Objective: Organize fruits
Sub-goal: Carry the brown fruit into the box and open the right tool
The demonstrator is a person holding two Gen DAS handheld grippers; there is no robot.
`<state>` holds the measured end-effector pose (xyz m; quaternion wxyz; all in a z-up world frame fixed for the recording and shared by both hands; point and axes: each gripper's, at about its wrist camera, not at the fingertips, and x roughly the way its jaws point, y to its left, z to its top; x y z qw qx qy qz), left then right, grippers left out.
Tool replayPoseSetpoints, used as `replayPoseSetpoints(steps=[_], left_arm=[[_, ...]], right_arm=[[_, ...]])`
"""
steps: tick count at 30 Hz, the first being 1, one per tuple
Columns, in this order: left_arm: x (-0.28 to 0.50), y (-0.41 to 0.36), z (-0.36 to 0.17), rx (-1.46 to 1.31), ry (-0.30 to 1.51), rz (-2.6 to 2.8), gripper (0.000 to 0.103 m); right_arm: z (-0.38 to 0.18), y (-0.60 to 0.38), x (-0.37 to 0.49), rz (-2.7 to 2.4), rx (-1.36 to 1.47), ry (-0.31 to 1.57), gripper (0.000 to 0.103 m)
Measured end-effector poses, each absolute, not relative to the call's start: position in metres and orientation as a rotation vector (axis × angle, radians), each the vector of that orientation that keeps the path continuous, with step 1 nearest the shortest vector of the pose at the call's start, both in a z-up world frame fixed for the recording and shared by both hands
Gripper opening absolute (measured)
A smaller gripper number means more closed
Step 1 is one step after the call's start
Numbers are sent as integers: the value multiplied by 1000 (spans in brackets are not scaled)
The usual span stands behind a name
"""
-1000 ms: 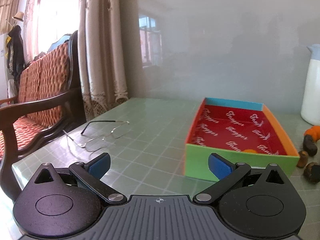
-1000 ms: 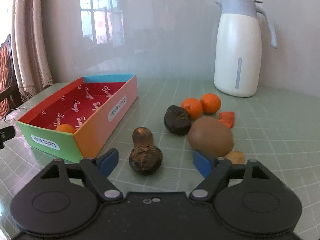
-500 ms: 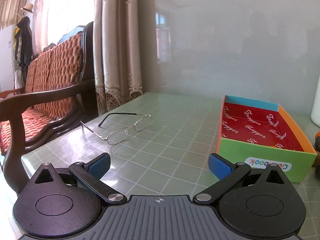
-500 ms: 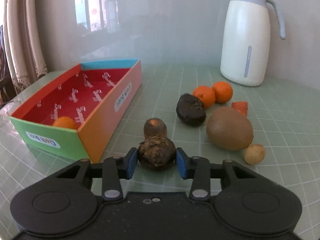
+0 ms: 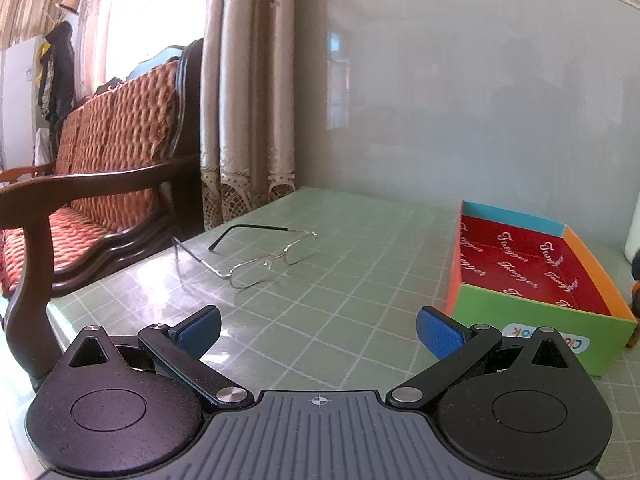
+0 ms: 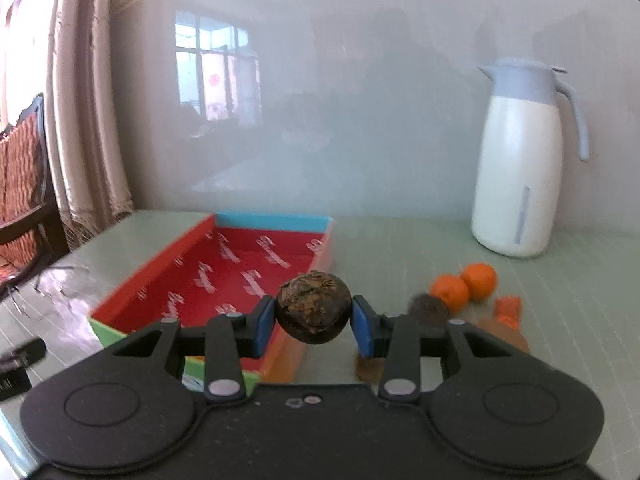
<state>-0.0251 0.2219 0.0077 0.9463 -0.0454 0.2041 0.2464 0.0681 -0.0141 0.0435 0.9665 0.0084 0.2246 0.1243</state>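
My right gripper (image 6: 313,322) is shut on a dark brown, rough round fruit (image 6: 313,307) and holds it in the air over the near right wall of the coloured cardboard box (image 6: 152,268). The box has a red printed floor and also shows in the left wrist view (image 5: 536,320). Two small oranges (image 6: 464,286), a dark fruit (image 6: 428,308) and an orange piece (image 6: 508,308) lie on the table to the right. My left gripper (image 5: 318,330) is open and empty, low over the table left of the box.
A white and blue thermos jug (image 6: 520,168) stands at the back right against the wall. Wire-framed glasses (image 5: 260,256) lie on the green gridded table (image 5: 360,280) left of the box. A wooden chair with a red cushion (image 5: 100,152) stands beyond the table's left edge.
My right gripper has closed on the dark round fruit and lifted it from the table up over the box's near corner. My left gripper has drifted left, away from the box.
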Motion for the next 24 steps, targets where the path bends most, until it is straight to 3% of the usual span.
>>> replayPoseSetpoints(steps=[9,10,12,13,24], left_arm=[[-27,225,7,-95,428,511,103],[-27,225,7,-96,429,510,103],[-26,225,8,-94,428,508,103],[-26,224,8,-91,428,506,103],[-12,194,11,-69,424,446,103]], right_arm=[[40,40,79,352,-87,487,44],[37,44,80,344,-108,491,48],[40,40,73,333,-104,438,79],[43,33,67,333,-87,402,83],[59,-108,63,112,143,355,86]])
